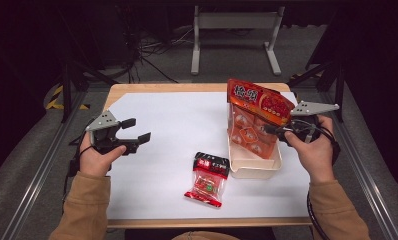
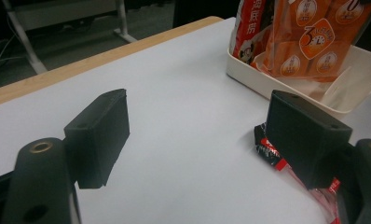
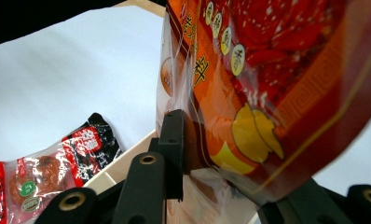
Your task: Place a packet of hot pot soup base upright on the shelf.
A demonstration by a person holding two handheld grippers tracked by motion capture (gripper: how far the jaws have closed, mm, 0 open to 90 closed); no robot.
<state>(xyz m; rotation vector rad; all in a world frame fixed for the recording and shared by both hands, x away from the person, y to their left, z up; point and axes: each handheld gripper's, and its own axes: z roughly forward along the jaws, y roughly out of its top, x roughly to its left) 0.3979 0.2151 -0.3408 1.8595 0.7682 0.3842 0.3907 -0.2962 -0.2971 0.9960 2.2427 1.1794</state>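
Lighting: overhead and even on the white desk [image 1: 162, 150], which reads bright; the room behind it is dim to black. Shadows beneath the left claw [image 2: 197, 135] are soft and faint. Glare streaks cross the glossy orange bag [image 3: 277, 84] pressed by the right claw [image 3: 221, 158]. Close jaws and bag print look soft; the high view is coarse.

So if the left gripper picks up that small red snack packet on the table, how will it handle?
Probably floppy: the small red snack packet is thin clear film lying flat on the table. Likely light. Its glossy wrap may slip, so the open left gripper should pinch a sealed edge.
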